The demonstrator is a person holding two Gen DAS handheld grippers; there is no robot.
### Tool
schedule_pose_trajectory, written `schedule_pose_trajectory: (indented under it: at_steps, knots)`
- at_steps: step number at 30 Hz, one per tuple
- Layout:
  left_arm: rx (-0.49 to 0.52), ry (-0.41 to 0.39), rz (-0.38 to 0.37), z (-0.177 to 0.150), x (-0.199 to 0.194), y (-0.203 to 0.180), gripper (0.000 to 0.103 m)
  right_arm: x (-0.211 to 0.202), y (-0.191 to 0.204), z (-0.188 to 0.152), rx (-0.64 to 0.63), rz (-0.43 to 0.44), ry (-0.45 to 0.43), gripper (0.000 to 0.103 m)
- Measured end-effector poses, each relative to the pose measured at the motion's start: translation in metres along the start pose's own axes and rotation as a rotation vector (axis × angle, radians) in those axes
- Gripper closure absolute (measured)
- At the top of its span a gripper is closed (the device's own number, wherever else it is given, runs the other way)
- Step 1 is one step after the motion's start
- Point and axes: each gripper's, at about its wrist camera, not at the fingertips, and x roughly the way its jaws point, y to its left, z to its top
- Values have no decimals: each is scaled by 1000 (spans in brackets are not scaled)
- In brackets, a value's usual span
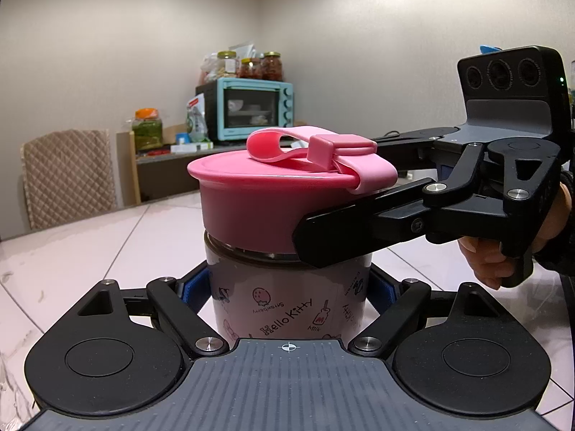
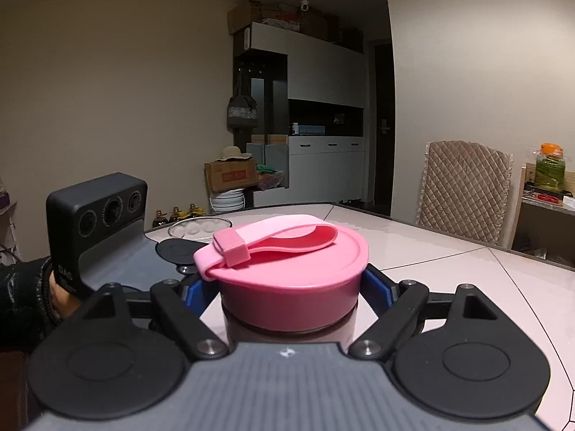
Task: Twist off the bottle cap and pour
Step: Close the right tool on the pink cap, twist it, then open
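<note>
A Hello Kitty bottle (image 1: 287, 305) stands upright on the pale table (image 1: 107, 251). It has a pink screw cap (image 1: 251, 208) with a pink strap loop (image 1: 287, 143) on top. My left gripper (image 1: 289, 287) is shut on the bottle's body, its blue pads against both sides. My right gripper (image 2: 291, 287) is shut on the pink cap (image 2: 294, 280), pads on both flanks. In the left wrist view the right gripper's near finger (image 1: 341, 230) reaches in from the right across the cap's lower rim. The cap sits slightly tilted on the bottle neck.
A glass bowl (image 2: 199, 228) and a black round lid (image 2: 178, 251) lie on the table beyond the bottle. Quilted chairs (image 1: 68, 176) stand at the table's edge. A teal toaster oven (image 1: 251, 111) and jars stand on a far shelf.
</note>
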Motion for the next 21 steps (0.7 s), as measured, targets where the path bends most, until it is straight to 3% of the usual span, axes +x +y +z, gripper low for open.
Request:
schedule_pose_trajectory:
  at_steps: [3, 17, 21]
  knots:
    - [0, 0, 0, 0, 0, 0, 13, -3, 9, 1, 7, -53, -2, 6]
    - [0, 0, 0, 1, 0, -2, 13, -13, 68, 3, 31, -386, -73, 5]
    - [0, 0, 0, 1, 0, -2, 13, -4, 69, 1, 68, -423, -61, 5]
